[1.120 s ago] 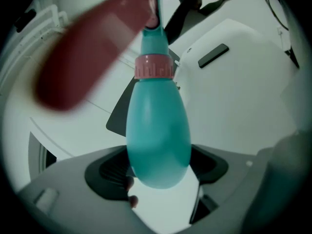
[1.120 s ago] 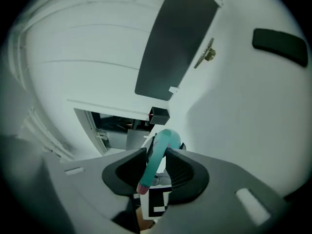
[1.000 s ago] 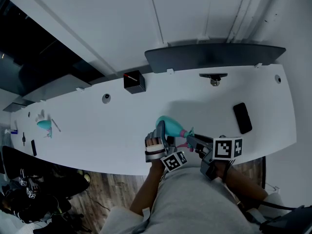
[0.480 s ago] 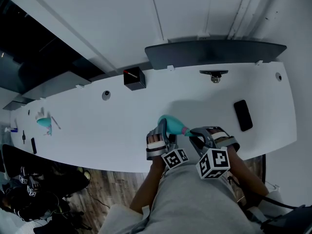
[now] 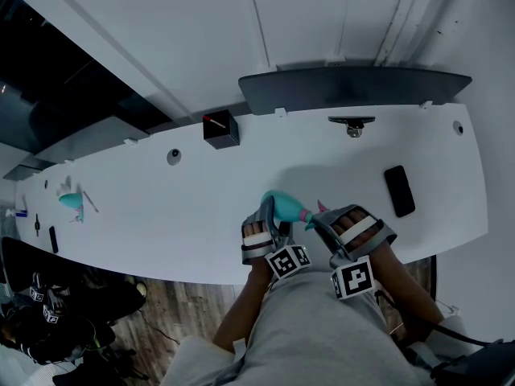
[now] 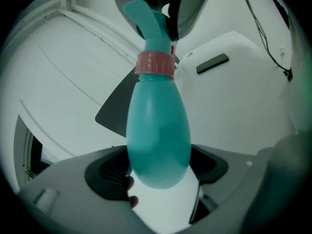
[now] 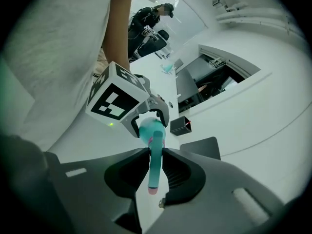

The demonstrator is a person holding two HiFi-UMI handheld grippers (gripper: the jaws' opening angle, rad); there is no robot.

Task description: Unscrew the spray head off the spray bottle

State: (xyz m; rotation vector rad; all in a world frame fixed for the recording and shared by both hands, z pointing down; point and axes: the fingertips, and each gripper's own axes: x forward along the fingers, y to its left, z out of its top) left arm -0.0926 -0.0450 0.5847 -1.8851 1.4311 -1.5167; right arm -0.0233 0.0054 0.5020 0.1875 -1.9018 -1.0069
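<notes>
- The spray bottle [image 6: 158, 130] is up off the white table [image 5: 161, 207], over its near edge right in front of me. It lies roughly level between my two claws.
- My left claw [image 5: 268, 209] is clamped on the fat teal belly down near the base, one pad on each side. The neck points away toward my other claw.
- My right claw [image 7: 155, 172] is closed down narrow on the spray head [image 7: 154, 155]. It's pinching the long teal arm of it, not the ribbed pink collar [image 6: 155, 64] where the head meets the neck.
- Handling-wise, I'd guess it's light, thin plastic. The body is smooth and rounded, so it probably wants to spin in the pads once I put twist on it.
- The widest part of the belly looks like the best spot to hold. I'd go firm but not crushing, since a soft wall could dent.
- The collar is the part that actually threads, and its ridges would give the best bite. Turning by the arm gives leverage, but that thin piece might flex or slip sideways.
- Can't tell if there's liquid inside, so I'd keep the neck from tipping down once it loosens.
- Further out, a black phone [image 5: 399, 191] lies off to the right and a black box [image 5: 220, 132] sits toward the back. Both are well clear of the bottle.
</notes>
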